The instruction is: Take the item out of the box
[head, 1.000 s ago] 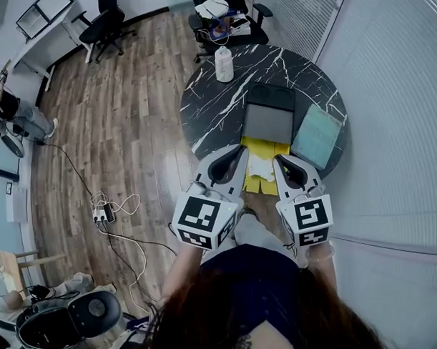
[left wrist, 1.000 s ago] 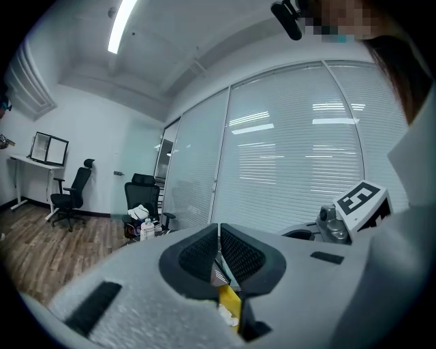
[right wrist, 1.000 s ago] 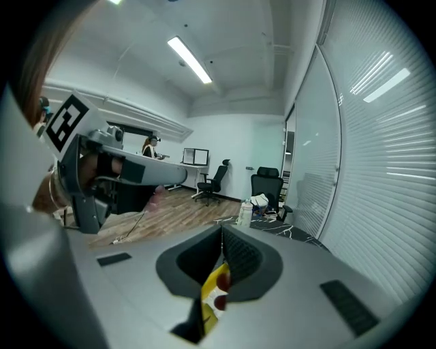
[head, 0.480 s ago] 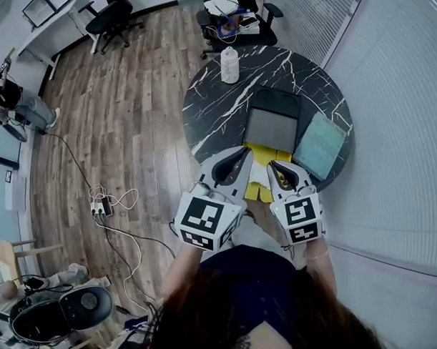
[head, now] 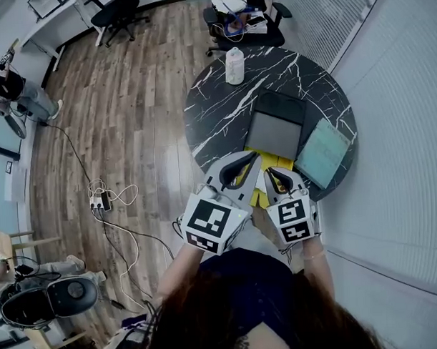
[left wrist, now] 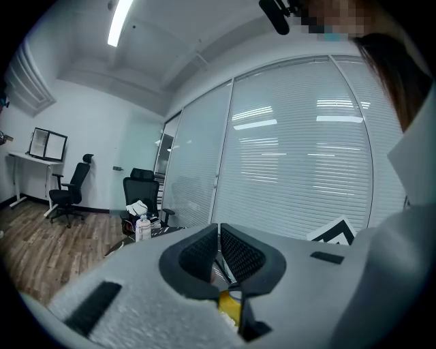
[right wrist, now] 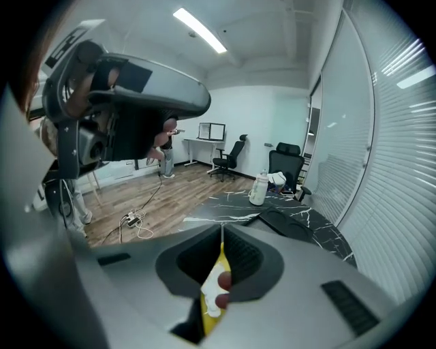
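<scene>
Between the closed jaws of the right claw (right wrist: 221, 232), a yellow packet (right wrist: 211, 293) is pinched on edge. The left claw (left wrist: 219, 232) is likewise shut, with the packet's yellow showing low between its jaws. This two-point hold probably keeps the packet steady, clear of the grey box (head: 274, 132) on the tabletop (head: 223, 98). The box shows only a flat grey face.

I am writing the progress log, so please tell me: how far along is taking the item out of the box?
Done: the yellow packet is already outside the grey box, over the near edge of the table. In hand: the right gripper is shut on it; the left gripper is shut too, with yellow showing between its jaws. Left: probably only to set it down and release.
</scene>
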`<state>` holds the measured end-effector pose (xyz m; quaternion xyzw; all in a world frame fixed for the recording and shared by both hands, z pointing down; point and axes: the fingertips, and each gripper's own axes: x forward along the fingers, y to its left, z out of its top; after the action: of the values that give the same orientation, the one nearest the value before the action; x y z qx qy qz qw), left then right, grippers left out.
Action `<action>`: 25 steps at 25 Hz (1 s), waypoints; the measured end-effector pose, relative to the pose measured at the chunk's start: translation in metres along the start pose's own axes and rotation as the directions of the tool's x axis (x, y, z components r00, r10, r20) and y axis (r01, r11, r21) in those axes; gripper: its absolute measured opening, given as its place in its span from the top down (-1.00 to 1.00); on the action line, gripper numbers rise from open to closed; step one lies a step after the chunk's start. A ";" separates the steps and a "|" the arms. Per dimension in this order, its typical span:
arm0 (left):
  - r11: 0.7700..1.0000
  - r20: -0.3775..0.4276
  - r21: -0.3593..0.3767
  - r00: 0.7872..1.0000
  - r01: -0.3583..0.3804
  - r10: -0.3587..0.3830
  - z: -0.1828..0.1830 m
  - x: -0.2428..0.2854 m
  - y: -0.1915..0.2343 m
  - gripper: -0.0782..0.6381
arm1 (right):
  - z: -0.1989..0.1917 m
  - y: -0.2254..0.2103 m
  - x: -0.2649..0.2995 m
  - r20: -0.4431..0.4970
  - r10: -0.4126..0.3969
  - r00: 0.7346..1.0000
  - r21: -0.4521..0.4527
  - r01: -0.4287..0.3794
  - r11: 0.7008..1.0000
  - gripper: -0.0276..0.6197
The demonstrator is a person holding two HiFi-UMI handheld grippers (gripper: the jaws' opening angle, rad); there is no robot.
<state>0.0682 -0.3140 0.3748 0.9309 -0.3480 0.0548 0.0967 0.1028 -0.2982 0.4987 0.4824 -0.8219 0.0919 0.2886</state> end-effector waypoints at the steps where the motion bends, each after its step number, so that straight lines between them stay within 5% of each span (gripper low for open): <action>1: 1.000 -0.002 0.000 1.000 0.001 -0.001 -0.001 0.002 0.000 0.70 | -0.003 0.000 0.003 -0.009 0.004 1.000 -0.005 -0.004 1.000 0.83; 25: 1.000 -0.041 -0.002 0.999 -0.022 0.022 -0.009 0.028 0.014 0.70 | -0.077 0.009 0.058 -0.215 0.127 0.968 -0.054 -0.142 0.988 0.77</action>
<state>0.0795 -0.3405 0.3902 0.9256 -0.3563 0.0746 0.1042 0.1035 -0.3036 0.5951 0.4029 -0.8202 0.1335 0.3835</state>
